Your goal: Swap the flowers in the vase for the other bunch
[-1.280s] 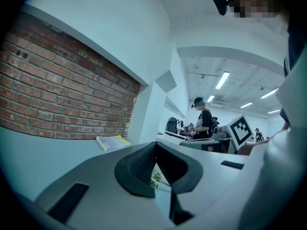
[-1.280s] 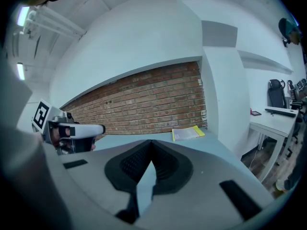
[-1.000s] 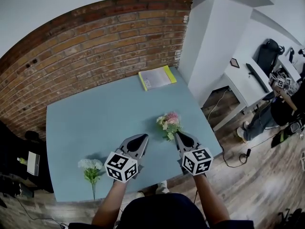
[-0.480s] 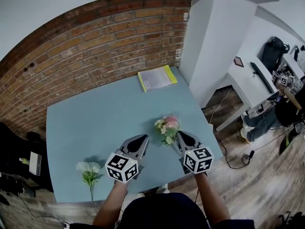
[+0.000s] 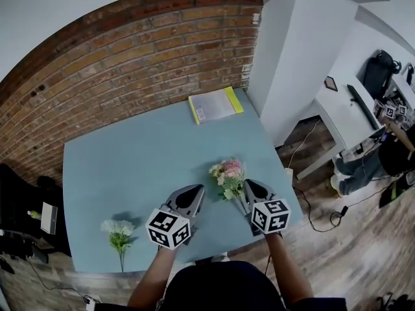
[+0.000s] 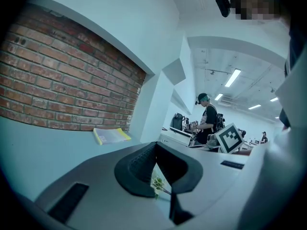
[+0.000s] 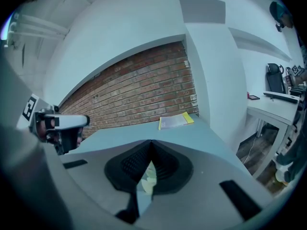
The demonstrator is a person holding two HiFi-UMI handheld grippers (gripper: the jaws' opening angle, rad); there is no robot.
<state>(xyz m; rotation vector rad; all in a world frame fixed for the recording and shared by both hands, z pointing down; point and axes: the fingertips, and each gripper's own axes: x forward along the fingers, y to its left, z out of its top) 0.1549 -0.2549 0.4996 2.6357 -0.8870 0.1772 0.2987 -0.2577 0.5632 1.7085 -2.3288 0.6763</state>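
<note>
A pale blue tabletop (image 5: 130,167) is set against a brick wall (image 5: 130,57). The pink bunch (image 5: 228,173) is seen from above on the front right part of the tabletop; what holds it is hidden under its blooms. The right gripper (image 5: 247,183) is held just beside this bunch, on its right, with the jaws together and nothing clamped. In the right gripper view, pale blooms are glimpsed through the slit below the closed tips. The left gripper (image 5: 196,188) is held near the bunch on its left, its jaws likewise together and empty. Green sprigs are glimpsed under its tips in the left gripper view. The white bunch (image 5: 118,230) is laid flat near the front left edge, well apart from the pink one, with its stem toward the edge. A yellow-edged folder (image 5: 214,104) is laid at the far edge by the wall. A white desk (image 5: 343,109) is seen to the right, beyond a white pillar (image 5: 285,57).
</note>
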